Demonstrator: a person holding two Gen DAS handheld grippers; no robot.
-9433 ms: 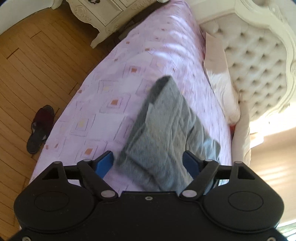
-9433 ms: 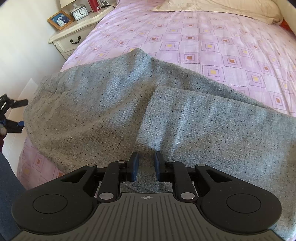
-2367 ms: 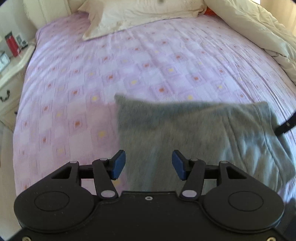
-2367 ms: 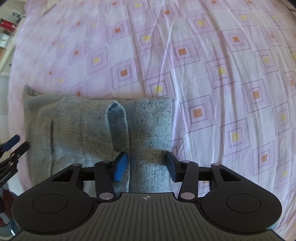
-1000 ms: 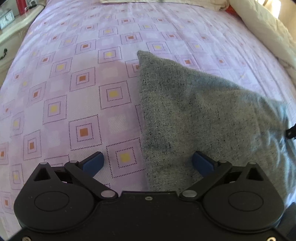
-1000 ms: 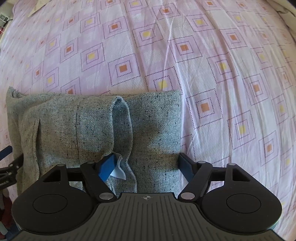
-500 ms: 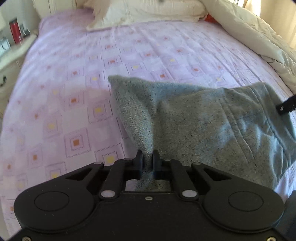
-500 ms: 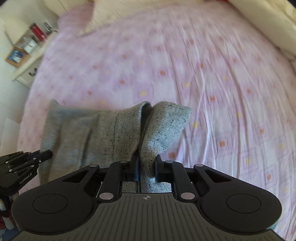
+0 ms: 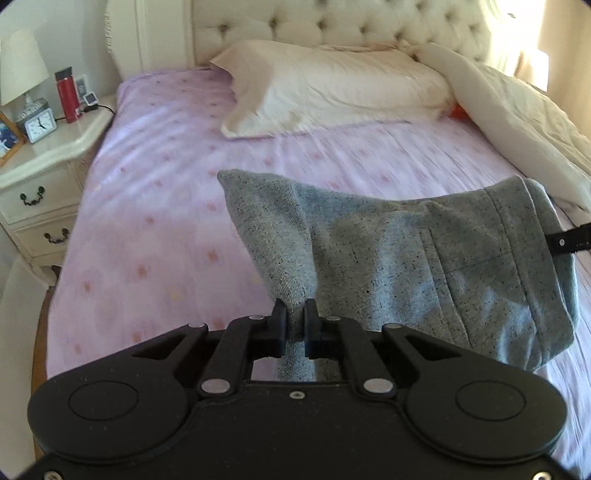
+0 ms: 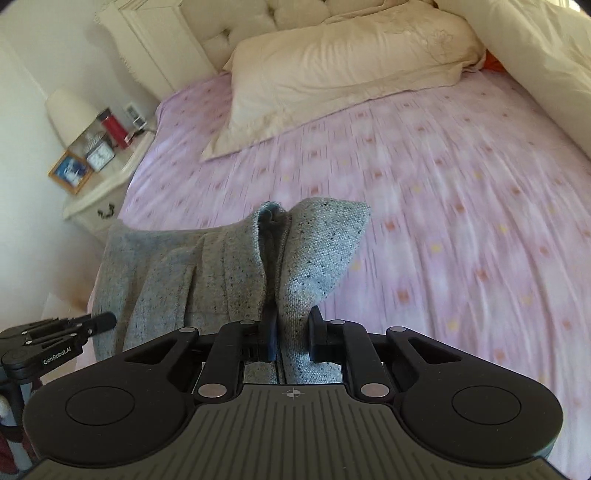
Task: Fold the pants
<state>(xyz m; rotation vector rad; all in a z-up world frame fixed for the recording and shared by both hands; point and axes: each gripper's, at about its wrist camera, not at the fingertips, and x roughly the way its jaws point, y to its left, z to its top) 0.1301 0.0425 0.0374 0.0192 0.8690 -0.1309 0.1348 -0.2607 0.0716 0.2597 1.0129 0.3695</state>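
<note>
While the folded grey sweatpants (image 9: 424,266) hang lifted above the bed's lilac patterned sheet (image 9: 155,221), the left tongs (image 9: 294,325) are clamped on one near corner of the bundle and the right tongs (image 10: 291,338) are clamped on the other, the cloth stretched between them. A cream pillow (image 9: 332,85) lies at the tufted headboard (image 9: 332,26), a white duvet (image 9: 517,122) along the right, and a nightstand (image 9: 40,173) carries a red bottle (image 9: 67,94) and a clock (image 9: 40,125).
</note>
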